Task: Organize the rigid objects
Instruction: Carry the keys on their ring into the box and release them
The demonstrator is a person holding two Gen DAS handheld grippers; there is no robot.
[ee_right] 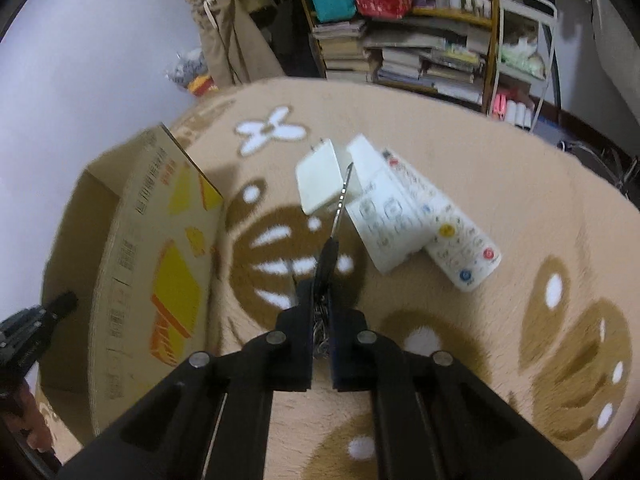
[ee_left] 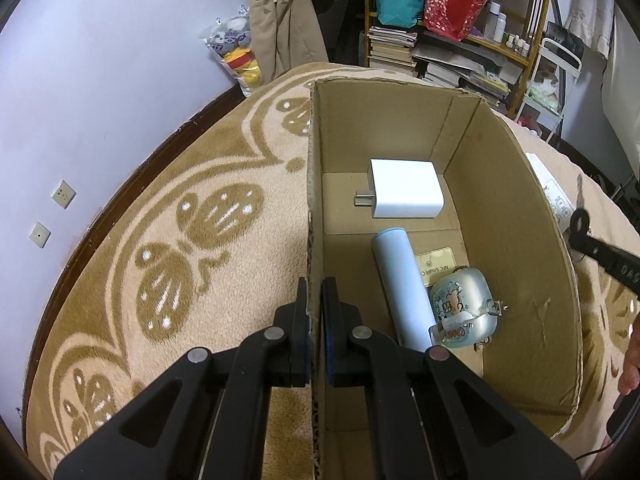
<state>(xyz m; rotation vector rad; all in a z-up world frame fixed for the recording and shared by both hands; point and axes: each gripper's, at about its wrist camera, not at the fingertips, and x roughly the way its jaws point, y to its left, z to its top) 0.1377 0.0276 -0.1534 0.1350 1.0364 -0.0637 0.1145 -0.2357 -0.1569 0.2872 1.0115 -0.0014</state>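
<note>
Left gripper [ee_left: 314, 300]: was clamped on the left wall of the cardboard box [ee_left: 520, 216], one finger outside and one inside.
Right gripper [ee_right: 322, 308]: was closed on a key [ee_right: 340, 204] with a black head; the metal blade pointed far, away from the fingers, and a bunch of metal rings sat between the fingers.
Box position: stood on the patterned blanket [ee_left: 180, 216], open top up; in the right wrist view it sat to the left of the gripper.
Box contents: a white charger [ee_left: 404, 194] lay at the far end, a pale blue cylinder [ee_left: 400, 288] lay lengthwise nearer, a small rounded case [ee_left: 464, 304] with a cartoon print lay just right of the cylinder, touching it, and a small card [ee_left: 438, 264] lay flat under them.
Outside the box: a white plug [ee_right: 320, 180] and two white remote controls [ee_right: 404, 216] lay together on the blanket, far and to the right of the key tip, well apart from the box.
Background: a cluttered bookshelf [ee_left: 452, 48] stood at the far side.
</note>
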